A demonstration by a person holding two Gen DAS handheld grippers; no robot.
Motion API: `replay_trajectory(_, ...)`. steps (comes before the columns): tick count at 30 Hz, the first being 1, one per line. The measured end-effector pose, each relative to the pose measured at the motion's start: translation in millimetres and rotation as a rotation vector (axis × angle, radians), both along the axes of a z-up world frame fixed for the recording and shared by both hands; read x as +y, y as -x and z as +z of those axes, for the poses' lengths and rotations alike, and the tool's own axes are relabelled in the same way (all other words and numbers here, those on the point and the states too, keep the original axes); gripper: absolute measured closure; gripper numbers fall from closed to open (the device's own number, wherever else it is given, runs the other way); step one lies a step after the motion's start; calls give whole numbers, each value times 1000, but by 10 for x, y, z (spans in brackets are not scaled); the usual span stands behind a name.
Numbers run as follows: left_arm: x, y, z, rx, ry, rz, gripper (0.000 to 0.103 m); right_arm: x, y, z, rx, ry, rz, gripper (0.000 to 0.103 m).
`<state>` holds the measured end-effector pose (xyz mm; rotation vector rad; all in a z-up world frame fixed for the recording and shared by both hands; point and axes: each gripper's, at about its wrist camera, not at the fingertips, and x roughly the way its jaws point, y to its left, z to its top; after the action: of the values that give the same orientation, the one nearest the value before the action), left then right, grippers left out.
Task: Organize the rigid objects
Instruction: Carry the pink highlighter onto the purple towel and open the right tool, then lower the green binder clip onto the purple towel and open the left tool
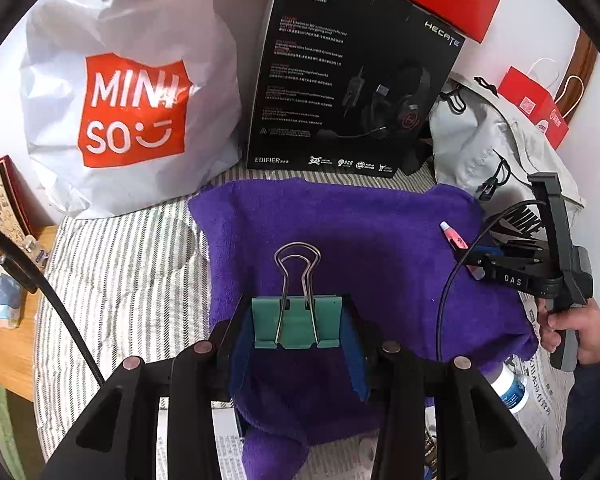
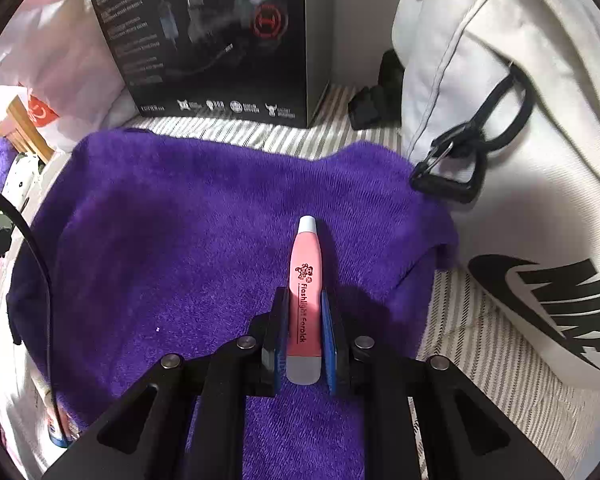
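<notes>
Firstly, left wrist view: left gripper [image 1: 298,320] clenched on a green binder clip [image 1: 298,322], blue pads against its two sides, wire handles pointing forward and away over the purple towel [image 1: 380,240]. Clip held above the towel, not yet set down, roughly over its near middle. Plenty of bare towel ahead and to the left; beyond it a white shopping bag [image 1: 132,92] and a black headset box [image 1: 352,72] closing off the far edge. Right gripper [image 1: 466,254] also visible here, at the towel's right side, carrying a pink pen light [image 1: 454,236] with a hand [image 1: 572,328] behind it.

Next, right wrist view: right gripper [image 2: 305,340] clamped tight on the pink pen light [image 2: 305,300], long axis straight forward along the fingers, white tip leading, grey butt end back between the pads. Light over the right half of the purple towel [image 2: 180,240], near its right edge. White sports bag [image 2: 520,120] crowding close on that side; open room lies left and forward. Judged: each hand nearer its own half, so placing side by side without crossing looks easiest.
</notes>
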<state>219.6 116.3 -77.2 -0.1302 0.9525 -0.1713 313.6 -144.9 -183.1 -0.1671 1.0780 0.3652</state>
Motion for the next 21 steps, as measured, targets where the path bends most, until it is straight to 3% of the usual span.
replay_trajectory(7, -37, -107, -94, 22, 18, -19, 64, 53, 71, -23, -29, 23, 15, 84)
replay_trajectory(9, -72, -206, -124, 38, 13, -31, 64, 73, 89, -15, -18, 51, 4, 67)
replay_trajectory(12, -109, -316, -131, 33, 1, -32, 64, 50, 209, 71, -43, 49, -5, 52)
replay_trajectory(21, -268, -583, -240, 46, -23, -35, 64, -66, 751, 438, -116, 26, -9, 51)
